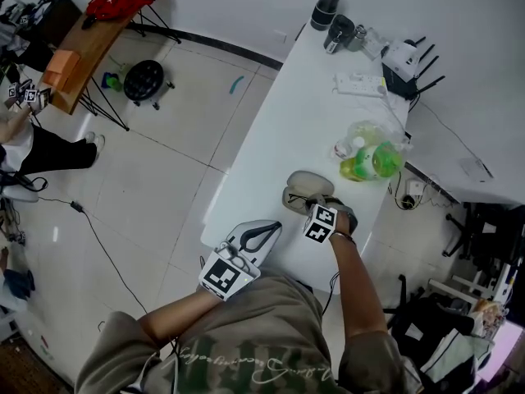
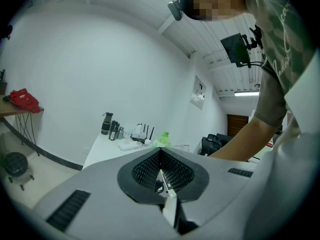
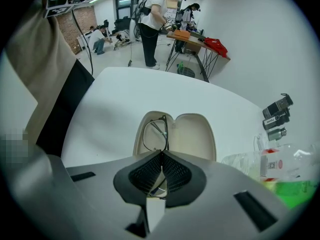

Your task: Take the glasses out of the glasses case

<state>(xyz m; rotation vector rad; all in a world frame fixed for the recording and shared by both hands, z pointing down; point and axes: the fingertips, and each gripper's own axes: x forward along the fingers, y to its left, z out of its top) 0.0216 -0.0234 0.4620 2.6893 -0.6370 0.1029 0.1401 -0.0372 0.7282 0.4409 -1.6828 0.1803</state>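
The beige glasses case lies open on the white table, with its two halves spread flat. Dark-rimmed glasses sit in the case's left half. My right gripper is at the near rim of the case, its jaws shut on the near part of the glasses frame. In the head view the right gripper reaches the case from the near side. My left gripper hangs over the table's near edge, shut on nothing, and the left gripper points out across the room.
A clear bag with green bottles lies just right of the case. Farther back are a power strip, a router and dark flasks. The table's left edge drops to tiled floor. People stand by a far table.
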